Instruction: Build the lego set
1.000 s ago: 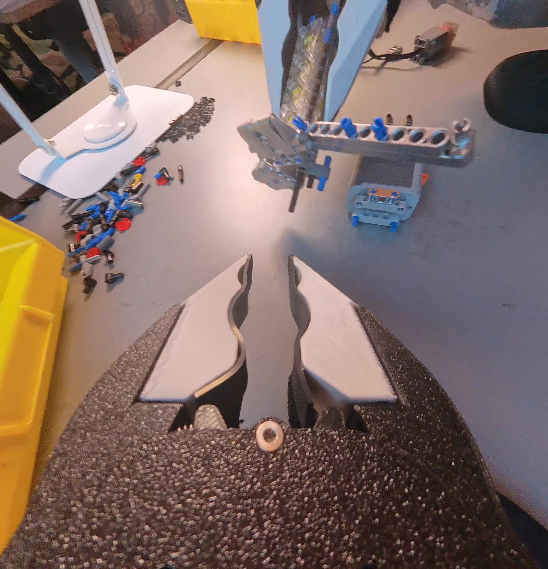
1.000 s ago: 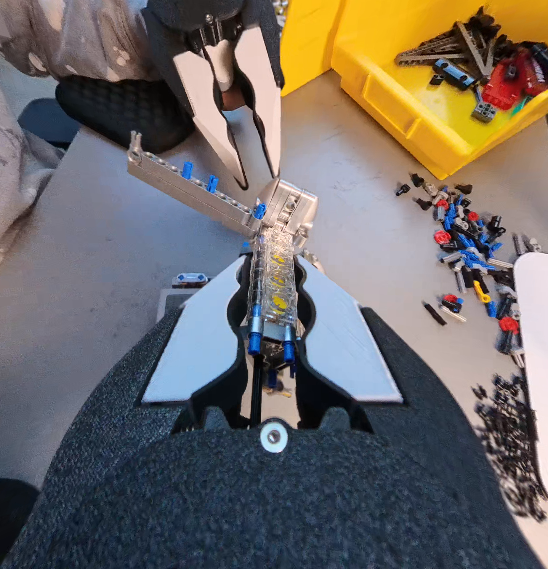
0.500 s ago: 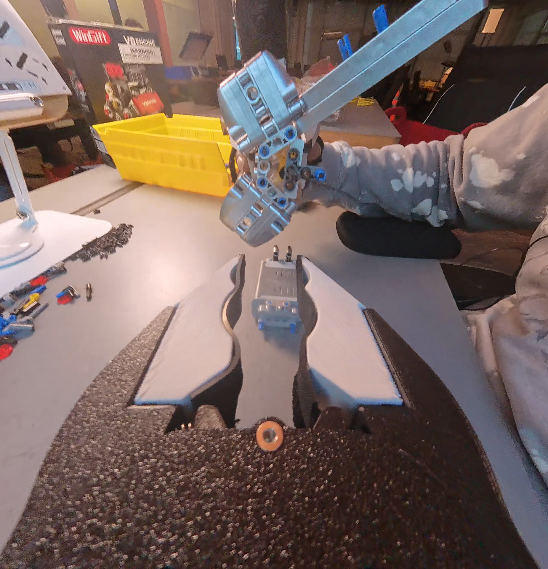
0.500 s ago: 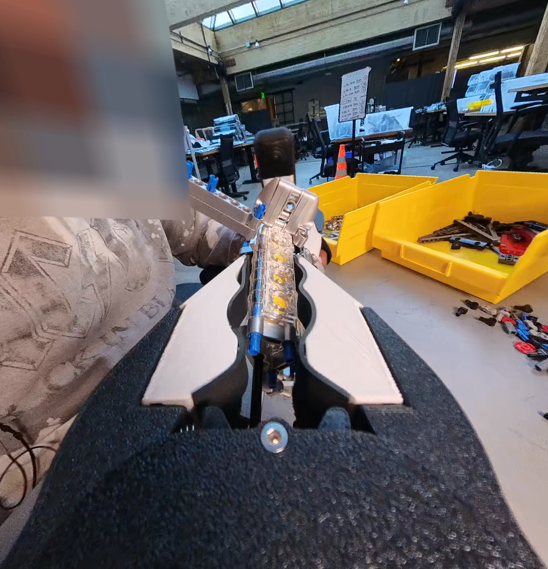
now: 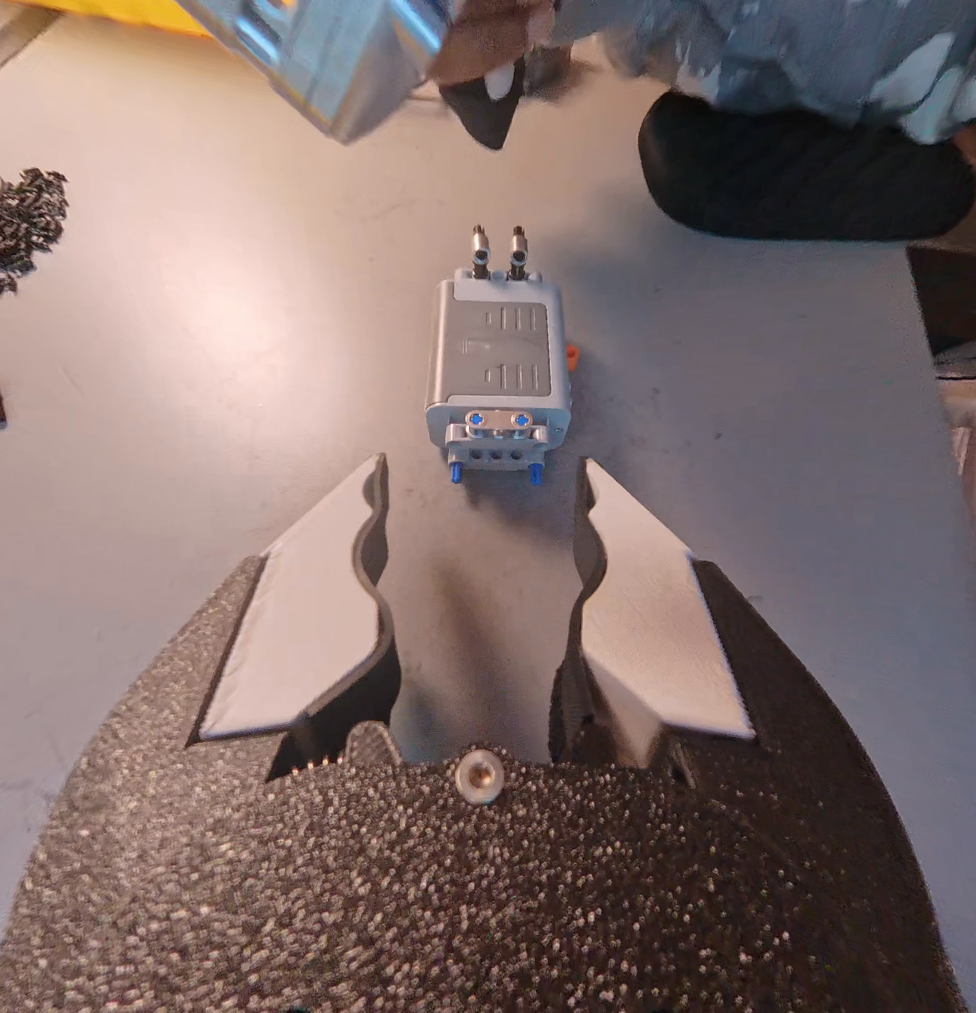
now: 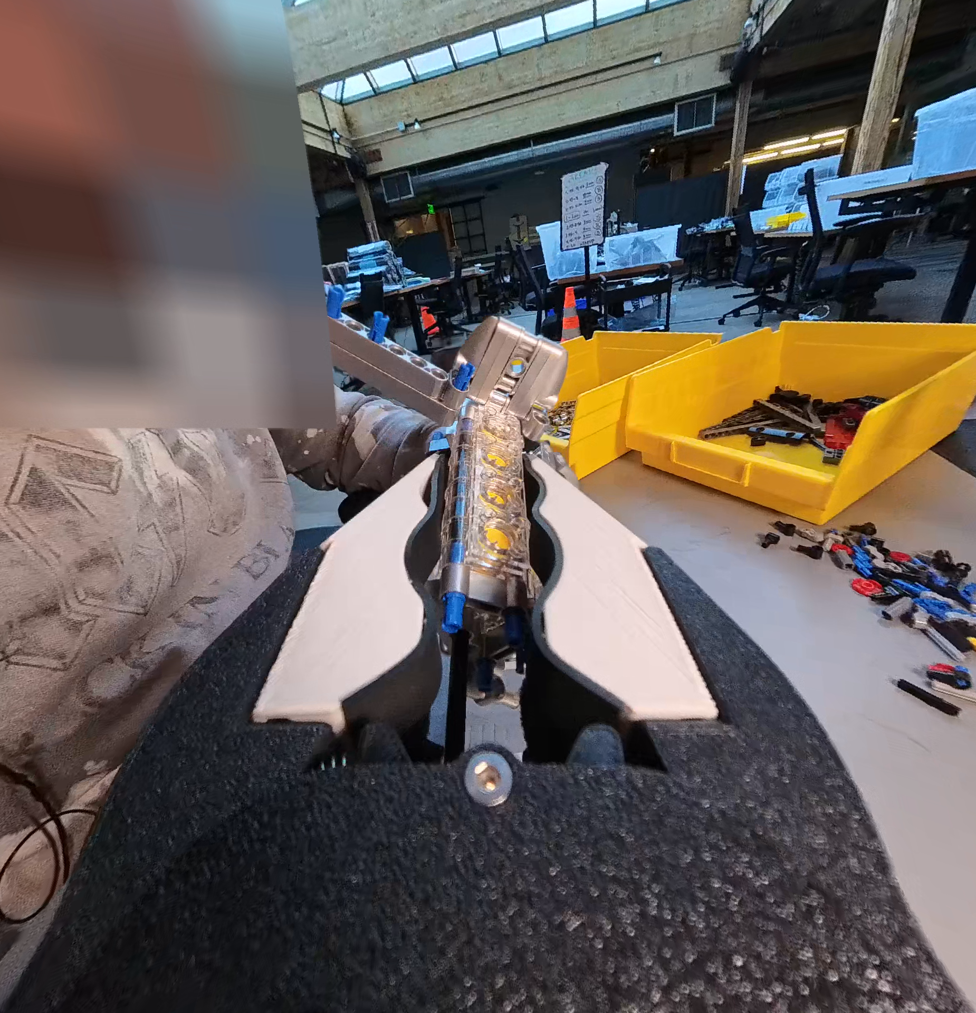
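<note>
Grey battery box [image 5: 497, 356] is lying flat on the table [image 5: 201, 340], just ahead of the left gripper [image 5: 481, 466], whose fingers are spread wide and holding nothing.

The left gripper is hovering over the box with its fingertips flanking the near end, the one carrying blue pins, apparently lined up so the box sits centred in the gap. Beyond the box, the right gripper [image 6: 483, 471] is clenching a clear-cylinder engine model [image 6: 488, 510], lifting it off the table, probably to keep it clear. Its grey beam [image 6: 392, 367] is sticking out sideways. Further from the box, yellow bins [image 6: 776, 471] and loose small parts [image 6: 913, 581] are sitting on the table.
</note>
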`<state>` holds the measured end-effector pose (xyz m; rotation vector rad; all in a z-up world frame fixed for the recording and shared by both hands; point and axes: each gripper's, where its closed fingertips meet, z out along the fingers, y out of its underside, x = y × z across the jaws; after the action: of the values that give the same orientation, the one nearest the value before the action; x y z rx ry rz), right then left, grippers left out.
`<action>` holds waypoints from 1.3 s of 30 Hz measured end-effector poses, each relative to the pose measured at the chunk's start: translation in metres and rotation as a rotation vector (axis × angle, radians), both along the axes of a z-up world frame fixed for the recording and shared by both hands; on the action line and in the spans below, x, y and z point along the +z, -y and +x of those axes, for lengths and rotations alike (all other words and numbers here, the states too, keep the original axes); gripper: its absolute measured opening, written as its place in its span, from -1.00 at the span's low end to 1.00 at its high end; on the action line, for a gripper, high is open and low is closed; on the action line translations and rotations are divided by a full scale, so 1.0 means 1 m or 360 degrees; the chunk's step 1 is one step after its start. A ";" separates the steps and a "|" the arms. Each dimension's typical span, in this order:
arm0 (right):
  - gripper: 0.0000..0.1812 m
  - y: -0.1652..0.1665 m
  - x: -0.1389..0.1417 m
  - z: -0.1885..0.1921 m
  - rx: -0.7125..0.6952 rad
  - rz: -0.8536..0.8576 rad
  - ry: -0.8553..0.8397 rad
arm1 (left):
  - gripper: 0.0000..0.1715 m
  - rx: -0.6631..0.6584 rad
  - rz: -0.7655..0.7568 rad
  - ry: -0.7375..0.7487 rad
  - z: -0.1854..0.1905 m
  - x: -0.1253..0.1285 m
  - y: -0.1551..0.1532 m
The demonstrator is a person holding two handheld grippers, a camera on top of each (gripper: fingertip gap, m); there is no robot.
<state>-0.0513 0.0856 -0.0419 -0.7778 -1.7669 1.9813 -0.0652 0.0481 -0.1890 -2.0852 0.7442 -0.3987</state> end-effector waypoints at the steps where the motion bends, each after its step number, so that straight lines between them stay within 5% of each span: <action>1: -0.72 -0.001 0.001 0.000 -0.0011 -0.0004 0.0000 | -0.17 -0.0010 -0.0003 -0.0045 0.003 -0.003 -0.003; 4: -0.72 -0.005 0.003 0.001 -0.0048 0.0002 -0.0006 | -0.15 -0.0057 -0.0022 -0.0129 0.013 -0.011 -0.010; 7: -0.72 -0.007 0.006 0.003 -0.0082 -0.0001 -0.0020 | -0.35 -0.0034 -0.0038 -0.0243 0.017 -0.020 -0.012; 15: -0.73 -0.017 0.009 0.016 -0.0215 -0.0004 -0.0053 | -0.37 0.0320 -0.0070 -0.0233 0.022 -0.021 -0.020; 22: -0.72 -0.023 0.010 0.024 -0.0319 0.0001 -0.0075 | -0.38 0.0200 -0.0199 0.0108 0.041 -0.009 -0.008; 29: -0.72 -0.018 0.007 0.027 -0.0328 -0.0029 -0.0072 | -0.46 0.0268 -0.0056 -0.0022 -0.011 0.002 -0.001; 39: -0.72 -0.012 0.004 0.026 -0.0316 -0.0034 -0.0058 | -0.64 0.0294 0.0056 -0.0027 -0.021 0.010 -0.003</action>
<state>-0.0256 0.0979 -0.0381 -0.8819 -1.5843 1.8740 -0.0862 0.0514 -0.1786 -2.1055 0.5583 -0.2637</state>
